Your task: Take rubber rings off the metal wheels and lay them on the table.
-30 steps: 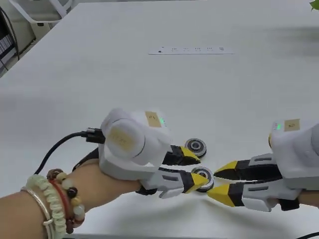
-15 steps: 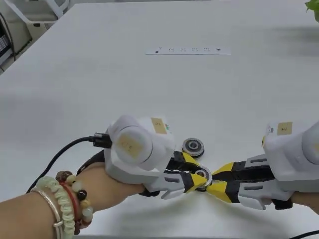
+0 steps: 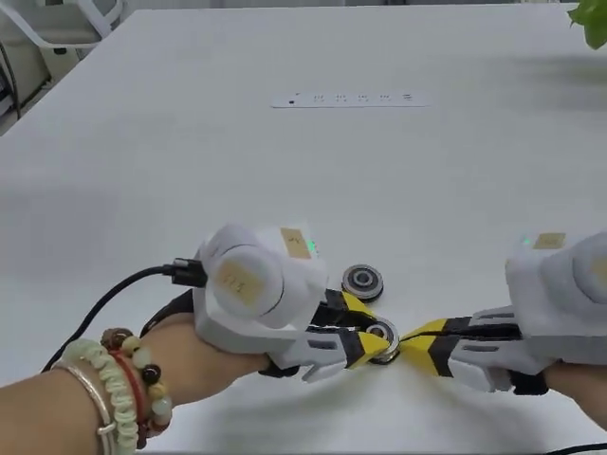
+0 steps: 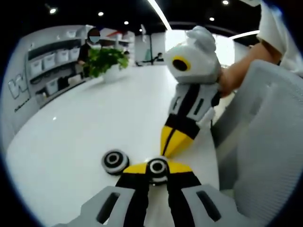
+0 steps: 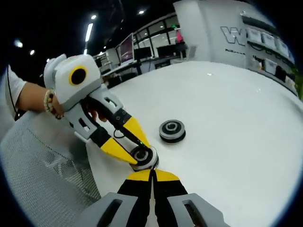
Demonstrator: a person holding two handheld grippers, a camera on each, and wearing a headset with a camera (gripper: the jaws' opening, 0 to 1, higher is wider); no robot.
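Note:
A small metal wheel [image 3: 384, 334] with a black rubber ring lies near the table's front edge. My left gripper [image 3: 372, 330] is shut on it, one yellow tip on either side; the left gripper view shows the wheel [image 4: 157, 166] clamped between the jaws. My right gripper [image 3: 410, 339] comes in from the right, its jaws shut at the wheel's rim. In the right gripper view the closed tips [image 5: 152, 173] touch the edge of the wheel [image 5: 143, 156], apparently pinching the rubber ring. A second wheel [image 3: 362, 280] with its ring on lies just behind.
A white power strip [image 3: 348, 99] lies far back on the white table [image 3: 190, 171]. A black cable [image 3: 114, 284] trails left from the left gripper. Green plant leaves [image 3: 593, 19] show at the back right corner. The table's front edge runs just below the grippers.
The right gripper's jaws, open a second ago, have closed at the wheel's right rim. The left gripper keeps its hold on the wheel. The camera has shifted a little.

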